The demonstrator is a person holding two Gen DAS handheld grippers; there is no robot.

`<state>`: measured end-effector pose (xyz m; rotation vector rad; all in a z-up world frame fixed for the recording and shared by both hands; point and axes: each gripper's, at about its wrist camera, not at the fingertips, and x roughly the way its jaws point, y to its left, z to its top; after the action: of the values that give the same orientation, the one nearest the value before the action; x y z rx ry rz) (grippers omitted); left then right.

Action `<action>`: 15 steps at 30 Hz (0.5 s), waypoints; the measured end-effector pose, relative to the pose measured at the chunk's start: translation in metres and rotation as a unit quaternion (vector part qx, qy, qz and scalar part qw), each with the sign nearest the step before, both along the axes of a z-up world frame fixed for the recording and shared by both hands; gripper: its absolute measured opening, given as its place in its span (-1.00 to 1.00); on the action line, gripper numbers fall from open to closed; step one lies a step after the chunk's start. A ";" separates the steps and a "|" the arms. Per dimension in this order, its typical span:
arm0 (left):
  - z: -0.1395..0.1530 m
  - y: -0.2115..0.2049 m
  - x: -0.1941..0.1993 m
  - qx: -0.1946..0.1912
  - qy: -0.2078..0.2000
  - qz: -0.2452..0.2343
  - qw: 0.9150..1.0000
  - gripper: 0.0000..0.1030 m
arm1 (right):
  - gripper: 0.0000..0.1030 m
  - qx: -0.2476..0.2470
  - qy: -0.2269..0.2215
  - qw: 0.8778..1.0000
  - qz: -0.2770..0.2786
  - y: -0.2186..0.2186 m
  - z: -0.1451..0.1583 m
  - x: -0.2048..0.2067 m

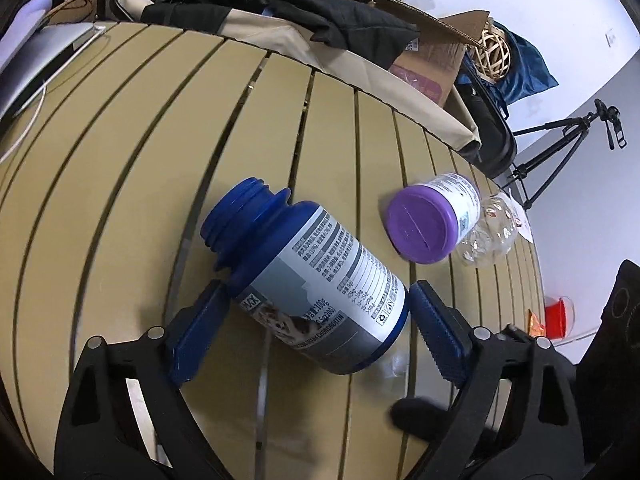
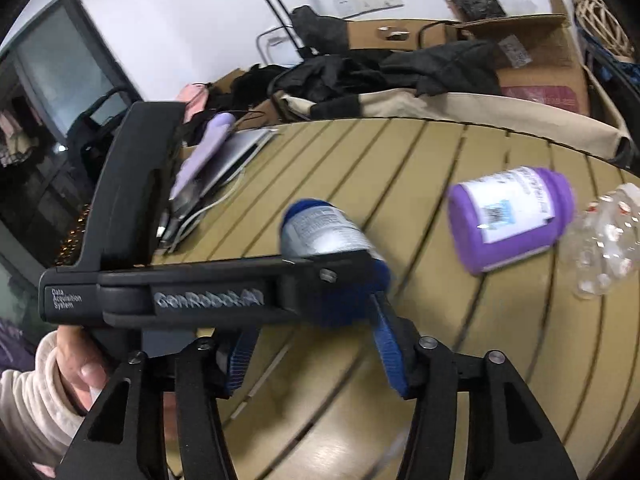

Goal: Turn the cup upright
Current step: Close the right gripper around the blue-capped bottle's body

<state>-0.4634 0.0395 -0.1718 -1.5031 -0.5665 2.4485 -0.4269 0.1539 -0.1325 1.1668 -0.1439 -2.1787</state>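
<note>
Left gripper [image 1: 316,328]: its blue pads stood apart on either side of the blue bottle, one pad close against the shoulder end, the other just clear of the base; whether either touched, I could not tell.
Blue bottle [image 1: 316,280]: the task's "cup", it lay on its side on the slatted worktop [image 1: 120,200], open threaded mouth pointing away from the left gripper and to the left, no lid on it.
Right gripper [image 2: 316,344]: fingers apart and holding nothing, it hung just behind the left gripper's black arm, near the blue bottle's base.
Step in hand: judging by the straddle, closing on the body before tipping it up.
Doing it well: I would clamp across the labelled middle, not the rounded shoulder, then swing the mouth upward and set the base flat across the slats, not in a gap.
Purple-capped bottle [image 1: 432,220]: on its side just beyond the blue bottle, to the right.
Clear crumpled bottle [image 1: 492,232]: touching the purple one, farther out; the swing should stay short of both.
</note>
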 end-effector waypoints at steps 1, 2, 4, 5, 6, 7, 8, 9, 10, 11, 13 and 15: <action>0.000 -0.002 -0.002 0.002 -0.002 0.004 1.000 0.73 | 0.20 0.003 -0.003 1.000 -0.007 0.004 -0.001 -0.002; -0.001 -0.005 -0.004 0.007 -0.006 0.010 1.000 0.75 | 0.20 0.007 -0.004 1.000 -0.016 0.008 -0.001 -0.004; -0.003 -0.010 -0.010 0.011 -0.013 0.026 1.000 0.87 | 0.20 0.003 -0.005 1.000 -0.029 0.014 0.000 -0.006; -0.004 -0.013 -0.014 0.015 -0.015 0.034 0.999 0.89 | 0.21 0.000 -0.006 0.999 -0.034 0.018 0.000 -0.008; -0.005 -0.017 -0.019 0.024 -0.017 0.047 0.998 0.89 | 0.21 -0.001 -0.007 0.999 -0.039 0.019 0.000 -0.008; -0.007 -0.022 -0.023 0.031 -0.022 0.058 0.998 0.89 | 0.21 -0.001 -0.007 0.999 -0.042 0.019 0.000 -0.009; -0.008 -0.026 -0.026 0.036 -0.025 0.066 0.997 0.88 | 0.21 0.001 -0.007 0.999 -0.043 0.019 -0.001 -0.009; -0.009 -0.031 -0.030 0.043 -0.029 0.075 0.996 0.82 | 0.21 0.003 -0.007 0.999 -0.045 0.017 -0.002 -0.010; -0.010 -0.032 -0.032 0.048 -0.033 0.073 0.996 0.78 | 0.21 0.003 -0.006 0.999 -0.046 0.017 -0.002 -0.010; -0.012 -0.032 -0.033 0.064 -0.038 0.066 0.995 0.61 | 0.21 0.003 -0.006 0.999 -0.045 0.016 -0.002 -0.009; -0.012 -0.030 -0.032 0.063 -0.045 0.057 0.995 0.53 | 0.21 0.006 -0.004 0.999 -0.046 0.016 -0.001 -0.010; -0.011 -0.025 -0.031 0.054 -0.044 0.046 0.997 0.43 | 0.21 0.008 -0.002 0.999 -0.053 0.019 0.000 -0.011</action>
<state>-0.4948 0.0144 -0.1829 -1.5798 -0.7872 2.3851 -0.4383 0.1734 -0.1323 1.1975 -0.1944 -2.2729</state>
